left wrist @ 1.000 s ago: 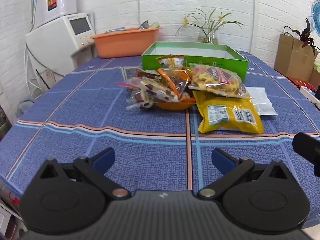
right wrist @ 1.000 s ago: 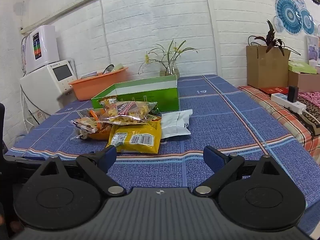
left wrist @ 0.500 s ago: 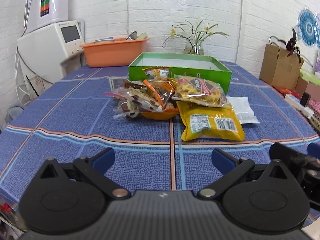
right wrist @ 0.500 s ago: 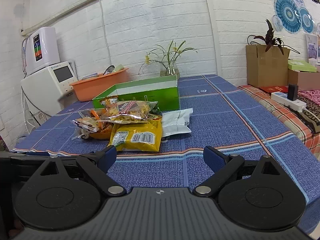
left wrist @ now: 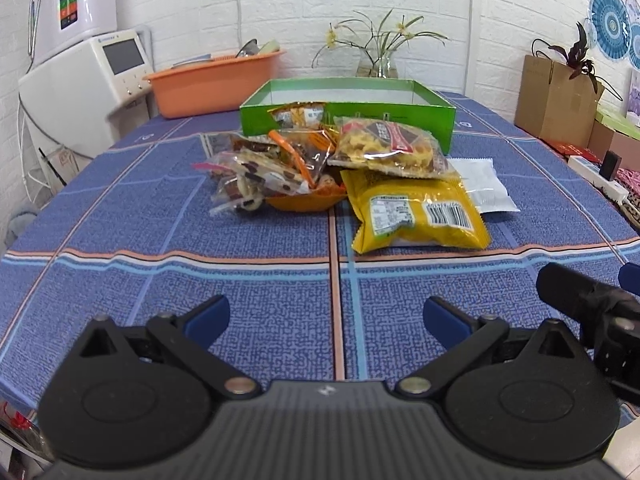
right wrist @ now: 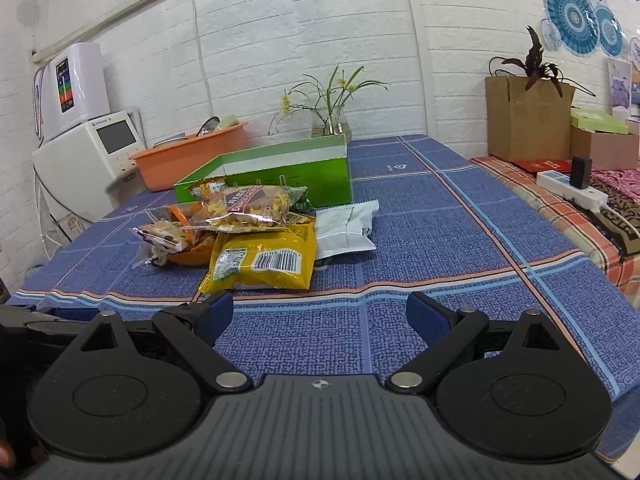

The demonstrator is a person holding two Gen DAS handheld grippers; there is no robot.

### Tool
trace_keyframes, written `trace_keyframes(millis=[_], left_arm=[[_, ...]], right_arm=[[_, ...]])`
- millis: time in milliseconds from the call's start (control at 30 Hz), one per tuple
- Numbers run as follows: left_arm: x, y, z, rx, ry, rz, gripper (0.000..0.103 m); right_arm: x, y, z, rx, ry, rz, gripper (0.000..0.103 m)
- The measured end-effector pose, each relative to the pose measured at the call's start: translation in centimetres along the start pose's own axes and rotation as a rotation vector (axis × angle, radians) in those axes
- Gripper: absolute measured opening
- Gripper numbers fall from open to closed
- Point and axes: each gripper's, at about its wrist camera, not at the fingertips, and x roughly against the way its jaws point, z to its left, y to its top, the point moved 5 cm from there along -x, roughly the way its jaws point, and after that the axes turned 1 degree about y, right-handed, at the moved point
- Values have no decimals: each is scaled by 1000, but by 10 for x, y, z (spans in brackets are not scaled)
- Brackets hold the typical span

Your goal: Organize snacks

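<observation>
Snacks wait in a heap in front of the green box [left wrist: 348, 114], and none of them has been picked up yet. The left gripper [left wrist: 326, 318] is wide open and holds nothing. It hangs over the blue surface [left wrist: 160, 248], well short of the heap. The right gripper [right wrist: 320, 314] is wide open too, and it holds nothing. It sits a bit closer, with the yellow bag [right wrist: 264, 260] just past its fingers.

The yellow bag lies flat, the nearest snack to both grippers. A clear bag of curly snacks [left wrist: 386, 148] rests on its far end. A white packet [right wrist: 346, 230] lies beside the yellow bag, on the side away from the small packets, and part of it is tucked under. On the other side are small clear packets [left wrist: 252, 178] on an orange dish [left wrist: 306, 202].

I think the best start is the curly snack bag, since it lies on top. Lifting the yellow bag first may tip that bag off. Grab a bag by its flat sealed edge, not the puffy middle, so it does not slip or get crushed. Squeeze softly. Then lift it over the wall of the green box and set it down flat inside, tight to one corner, so the others fit.
</observation>
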Motion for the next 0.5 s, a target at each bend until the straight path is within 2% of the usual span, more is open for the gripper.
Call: trace_keyframes(millis=[500], left_arm=[[0, -2, 1, 7, 1, 13, 103]], right_arm=[[7, 2, 3, 4, 24, -32, 103]])
